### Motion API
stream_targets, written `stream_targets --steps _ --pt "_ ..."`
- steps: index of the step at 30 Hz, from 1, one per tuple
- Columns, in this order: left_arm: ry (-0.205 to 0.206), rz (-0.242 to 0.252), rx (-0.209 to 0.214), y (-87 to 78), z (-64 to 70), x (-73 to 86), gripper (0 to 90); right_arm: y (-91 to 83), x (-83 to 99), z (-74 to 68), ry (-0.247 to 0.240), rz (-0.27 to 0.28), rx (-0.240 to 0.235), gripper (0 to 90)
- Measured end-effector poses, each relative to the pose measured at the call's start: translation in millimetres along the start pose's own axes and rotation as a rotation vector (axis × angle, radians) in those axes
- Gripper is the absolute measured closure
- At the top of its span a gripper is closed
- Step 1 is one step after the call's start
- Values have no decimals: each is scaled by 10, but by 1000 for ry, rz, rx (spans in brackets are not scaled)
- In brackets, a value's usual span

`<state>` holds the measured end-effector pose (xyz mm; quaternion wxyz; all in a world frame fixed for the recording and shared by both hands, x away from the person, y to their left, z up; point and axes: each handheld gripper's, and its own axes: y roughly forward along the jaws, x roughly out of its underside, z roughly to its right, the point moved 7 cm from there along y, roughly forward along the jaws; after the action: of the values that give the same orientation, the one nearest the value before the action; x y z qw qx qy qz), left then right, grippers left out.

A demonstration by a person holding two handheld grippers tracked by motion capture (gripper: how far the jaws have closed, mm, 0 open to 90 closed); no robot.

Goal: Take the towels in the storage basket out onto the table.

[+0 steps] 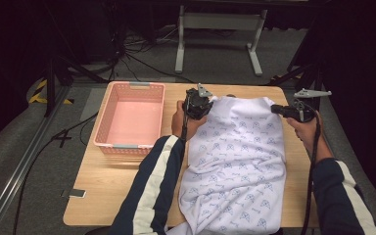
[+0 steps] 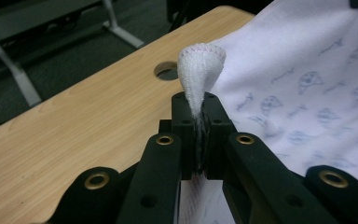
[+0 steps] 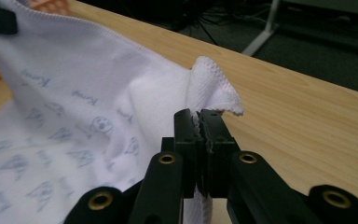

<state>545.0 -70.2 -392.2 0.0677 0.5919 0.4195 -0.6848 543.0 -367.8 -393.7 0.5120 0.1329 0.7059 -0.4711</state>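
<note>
A: Where does the towel (image 1: 240, 161) lie from the two grippers?

B: Nearly all of it runs back toward the person. The left gripper (image 1: 197, 104) and the right gripper (image 1: 280, 110) each have a far corner, and the long axis of the cloth stretches from that held edge down the table (image 1: 122, 191) to the near edge, where it spills over.

A: How do the jaws stand?

B: Both pairs are closed to a sliver. In the left gripper view a rolled tuft of the hem (image 2: 200, 70) sticks up past the pinched jaws; in the right gripper view the other corner (image 3: 212, 91) fans out just beyond them (the stitched edge is plain to see there).

A: So which way would a fold go?

B: My guess is that the held edge comes toward the person, along the long axis, so the far edge lands on the near part. The two grippers sit about level across the width, neither nearer the loose end.

A: And the pink basket (image 1: 129, 117)?

B: Just beside the left gripper, on its outer side, touching nothing of the towel.
</note>
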Motion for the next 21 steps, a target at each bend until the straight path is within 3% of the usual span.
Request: stream_targets --steps 3,5,9,10,15,16,17,18,19,21 --pt "61 3 67 -260 252 103 864 -266 70 -219 -54 37 -74 855" --pt "115 -25 102 -403 415 249 864 -432 174 -409 -105 44 -138 855" --pt "195 -72 178 -664 722 599 863 -675 494 -768 -185 2 -228 856" --pt "199 -81 214 -720 804 696 862 -715 583 -865 -192 -11 -259 855" --pt "273 -214 334 -906 1241 1284 861 -849 1069 -1371 -287 -162 -388 854" --pt "264 -242 357 -924 1340 1411 861 -864 1184 -1464 -296 -197 -413 854" --pt "300 -279 372 -937 1412 1526 861 -875 1301 -1556 -311 -234 -433 855" --pt "341 -325 344 -944 1466 1640 861 -876 1416 -1638 -317 -266 -438 855" --pt "364 -336 347 -938 1504 1709 861 -865 1523 -1707 -304 -296 -445 855" --pt "331 -334 346 -951 1521 1743 861 -829 1709 -1791 -311 -362 -417 855"
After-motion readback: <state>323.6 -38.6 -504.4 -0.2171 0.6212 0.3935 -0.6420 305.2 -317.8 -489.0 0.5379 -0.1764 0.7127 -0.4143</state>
